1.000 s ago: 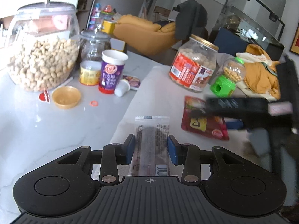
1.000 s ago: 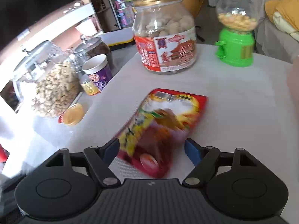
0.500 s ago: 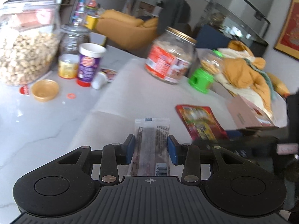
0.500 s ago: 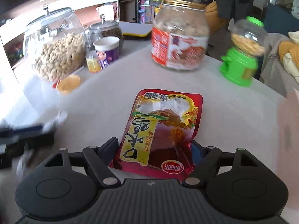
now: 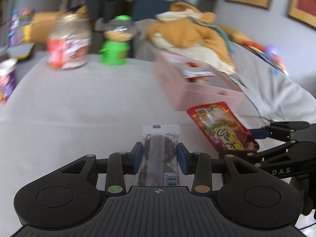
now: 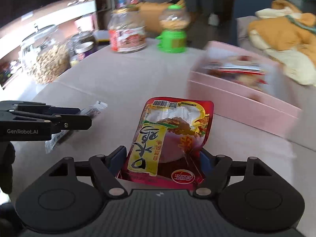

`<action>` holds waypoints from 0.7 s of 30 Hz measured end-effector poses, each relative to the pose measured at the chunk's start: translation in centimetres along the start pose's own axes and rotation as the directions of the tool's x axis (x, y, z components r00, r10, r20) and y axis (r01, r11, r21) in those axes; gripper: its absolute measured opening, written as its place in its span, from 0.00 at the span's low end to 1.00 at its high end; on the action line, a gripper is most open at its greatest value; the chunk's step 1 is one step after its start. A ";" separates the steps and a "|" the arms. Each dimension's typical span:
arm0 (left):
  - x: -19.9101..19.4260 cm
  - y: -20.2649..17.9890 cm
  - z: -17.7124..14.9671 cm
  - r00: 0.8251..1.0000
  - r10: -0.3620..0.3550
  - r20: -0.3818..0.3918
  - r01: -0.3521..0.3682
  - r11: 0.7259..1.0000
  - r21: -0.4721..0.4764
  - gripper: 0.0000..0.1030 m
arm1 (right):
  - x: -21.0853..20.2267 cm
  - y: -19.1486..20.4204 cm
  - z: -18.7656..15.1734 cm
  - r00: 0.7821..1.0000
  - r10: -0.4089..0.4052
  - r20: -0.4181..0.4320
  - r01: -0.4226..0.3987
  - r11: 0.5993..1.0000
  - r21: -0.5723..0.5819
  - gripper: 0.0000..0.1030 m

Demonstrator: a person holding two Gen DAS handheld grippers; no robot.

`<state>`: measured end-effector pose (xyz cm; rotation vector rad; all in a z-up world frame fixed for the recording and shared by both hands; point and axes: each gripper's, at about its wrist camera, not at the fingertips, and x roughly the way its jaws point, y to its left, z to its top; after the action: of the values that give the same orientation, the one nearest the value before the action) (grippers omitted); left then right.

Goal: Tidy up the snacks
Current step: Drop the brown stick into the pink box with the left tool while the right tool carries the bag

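My left gripper [image 5: 159, 158] is shut on a clear-wrapped snack bar [image 5: 161, 150] and holds it above the table. My right gripper [image 6: 164, 158] is shut on a red and yellow snack pouch [image 6: 171, 134], which also shows in the left wrist view [image 5: 221, 126]. A pink box [image 6: 237, 96] with several snack packets inside stands ahead to the right; it also shows in the left wrist view [image 5: 189, 83]. The left gripper and its bar show at the left of the right wrist view [image 6: 59, 118].
A red-labelled jar [image 6: 127, 33] and a green candy dispenser [image 6: 173, 31] stand at the far side of the table. A big glass jar of nuts [image 6: 47, 59] and a purple cup [image 5: 7, 79] stand at the left. Orange and cream cloth [image 5: 197, 33] lies behind the box.
Both grippers have swung to the right with their snacks. The pink box has come into view and stands closer. The jars have shifted to the left of both views.
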<state>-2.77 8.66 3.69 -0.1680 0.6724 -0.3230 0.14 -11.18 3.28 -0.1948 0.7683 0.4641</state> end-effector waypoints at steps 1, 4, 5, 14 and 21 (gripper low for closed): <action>0.1 -1.0 0.4 1.000 -0.008 0.002 0.008 1.000 0.022 0.42 | -1.0 -0.7 -0.6 1.000 -0.019 0.016 0.019 1.000 0.006 0.74; 0.3 -4.3 2.5 0.999 -0.029 0.029 0.026 0.995 0.094 0.42 | -4.0 -2.3 -2.0 0.995 -0.069 0.071 0.068 0.997 0.021 0.74; 0.4 -5.3 3.2 0.999 -0.032 0.044 0.027 0.992 0.120 0.42 | -5.0 -2.9 -2.5 0.992 -0.081 0.093 0.078 0.996 0.029 0.74; 4.9 -13.2 10.8 0.986 -0.019 0.167 -0.032 0.953 0.300 0.42 | -8.2 -6.8 -5.3 0.971 -0.125 0.206 0.105 0.989 0.108 0.74; 11.9 -11.9 15.4 0.989 -0.066 0.130 0.041 0.982 0.184 0.44 | -7.1 -8.8 -5.9 0.972 -0.113 0.207 0.075 0.980 0.185 0.74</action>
<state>12.94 -5.89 11.69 -0.0344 0.5015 -0.4188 -3.88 -23.27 4.14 -0.0144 0.5795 0.3185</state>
